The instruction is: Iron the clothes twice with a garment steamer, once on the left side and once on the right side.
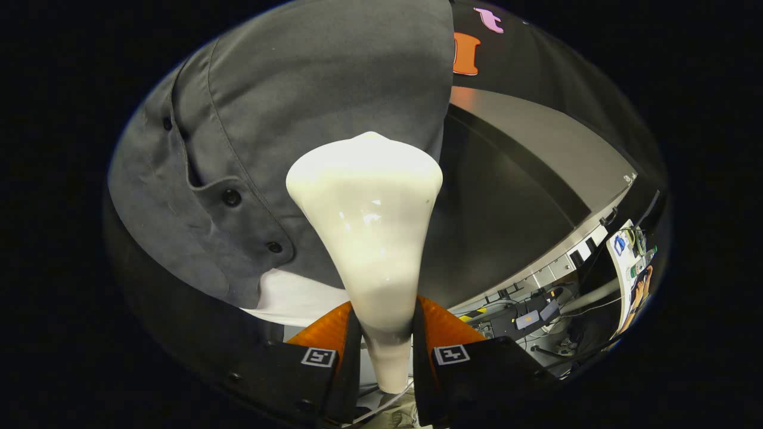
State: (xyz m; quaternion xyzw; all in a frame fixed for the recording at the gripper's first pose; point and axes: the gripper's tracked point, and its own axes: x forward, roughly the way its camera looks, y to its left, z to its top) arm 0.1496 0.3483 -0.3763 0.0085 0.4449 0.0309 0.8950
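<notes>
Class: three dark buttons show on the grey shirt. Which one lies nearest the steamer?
The lowest button, at the placket's bottom corner, nearest the steamer.

Steamer (366, 238) between tool (386, 339) fingers, shirt (286, 119) beyond.

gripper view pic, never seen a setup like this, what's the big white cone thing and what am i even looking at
This picture comes from a small fisheye camera mounted on a handheld gripper, a two-finger clamp that a person carries; there is no robot arm. The camera looks forward along the two fingers, which is why they show at the bottom.

The white cone is a garment steamer. You see it from behind: its narrow handle sits between the fingers, which press on it from both sides, and it widens toward the head.

The head is up against a grey shirt with dark buttons along its placket. Whether the two touch cannot be told from here. Something white peeks out under the shirt's hem.

Beyond the steamer are a pale panel and some cables and gear lower down.
</notes>
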